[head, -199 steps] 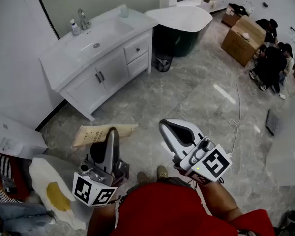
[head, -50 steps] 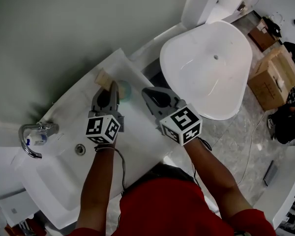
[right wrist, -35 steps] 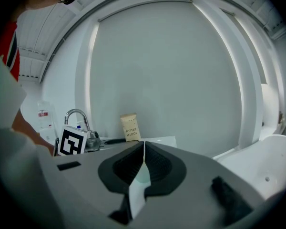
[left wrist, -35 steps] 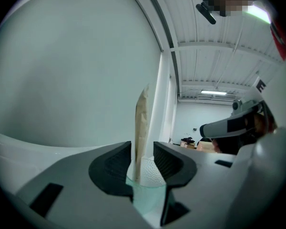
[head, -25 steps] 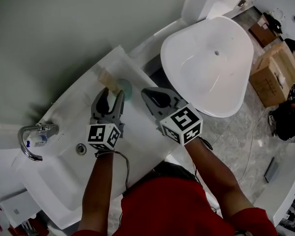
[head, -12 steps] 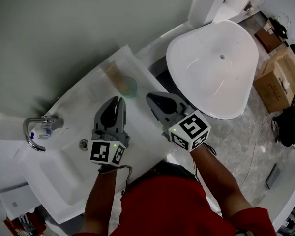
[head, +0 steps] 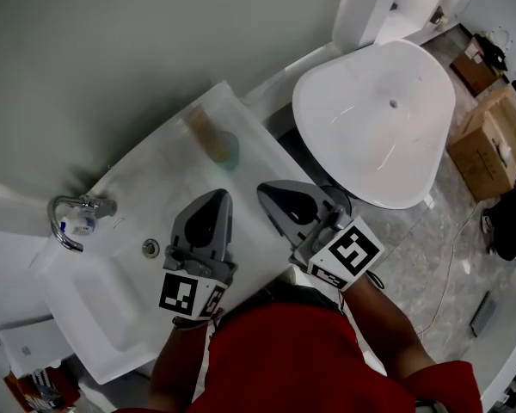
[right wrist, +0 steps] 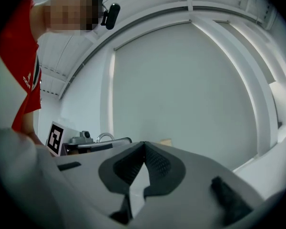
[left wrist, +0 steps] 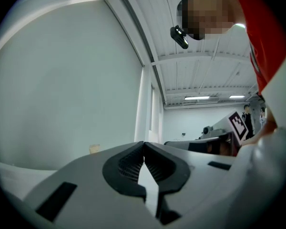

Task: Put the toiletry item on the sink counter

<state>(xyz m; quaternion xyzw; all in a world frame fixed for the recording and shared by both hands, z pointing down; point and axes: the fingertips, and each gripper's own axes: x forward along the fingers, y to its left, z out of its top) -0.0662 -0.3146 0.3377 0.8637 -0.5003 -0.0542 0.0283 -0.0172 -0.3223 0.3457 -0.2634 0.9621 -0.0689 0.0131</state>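
Two grippers, head view: left gripper point(head: 221, 198) and right gripper point(head: 268, 190) hover side by side over the front of the white sink counter point(head: 168, 166). Both are closed and empty.
Toiletry item, head view: a slim tan packet point(head: 205, 132) lies flat at the counter's back, touching a teal round object point(head: 230, 150). It is well apart from both grippers.
Surroundings, head view: faucet point(head: 69, 218) at left, white bathtub point(head: 327, 84) at right.
Handling, judged: the packet looks light and fairly soft, like paper or card. It is not fragile, but a hard pinch could crease it. A grip across its narrow width near the middle looks best.
Left gripper view: the jaws meet tip to tip with nothing between them. The packet point(left wrist: 94, 148) shows small and far beyond, against the wall.
Right gripper view: the jaws are likewise pressed together and empty. The packet point(right wrist: 166, 141) peeks over them in the distance.
Change, one second earlier: the left jaws stood wide apart, right by the packet. They have since closed and drawn back toward the person.
Change, eight seconds earlier: the left gripper carried the packet over the floor.
Task, judged: looks complete.
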